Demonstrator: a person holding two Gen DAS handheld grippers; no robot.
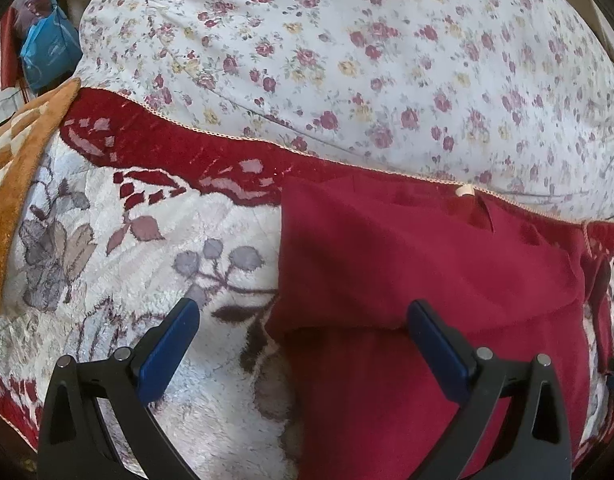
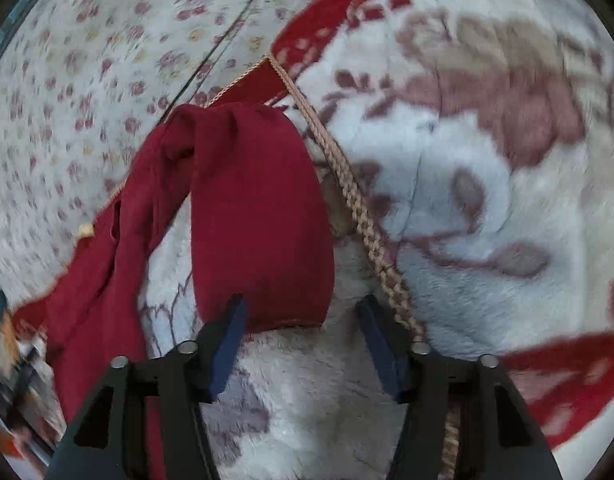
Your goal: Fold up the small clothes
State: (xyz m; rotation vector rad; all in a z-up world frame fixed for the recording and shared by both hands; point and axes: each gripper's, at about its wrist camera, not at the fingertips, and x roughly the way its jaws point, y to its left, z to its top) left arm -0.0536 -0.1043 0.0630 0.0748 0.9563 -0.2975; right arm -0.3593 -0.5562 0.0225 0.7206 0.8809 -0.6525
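A dark red garment [image 1: 427, 272] lies on a plush white and red floral blanket [image 1: 127, 240], with one part folded over the rest. My left gripper [image 1: 303, 312] is open and empty, its jaws wide, just short of the folded edge. In the right wrist view the same garment [image 2: 259, 216] shows a sleeve lying towards me, its cuff end between my fingers. My right gripper [image 2: 301, 308] is open around that cuff, not closed on it. The right view is blurred.
A white bedsheet with small red roses [image 1: 347, 40] lies beyond the blanket. An orange plush cloth [image 1: 19, 152] is at the left, with a blue bag [image 1: 47, 52] behind it. A braided blanket edge [image 2: 359, 208] runs right of the sleeve.
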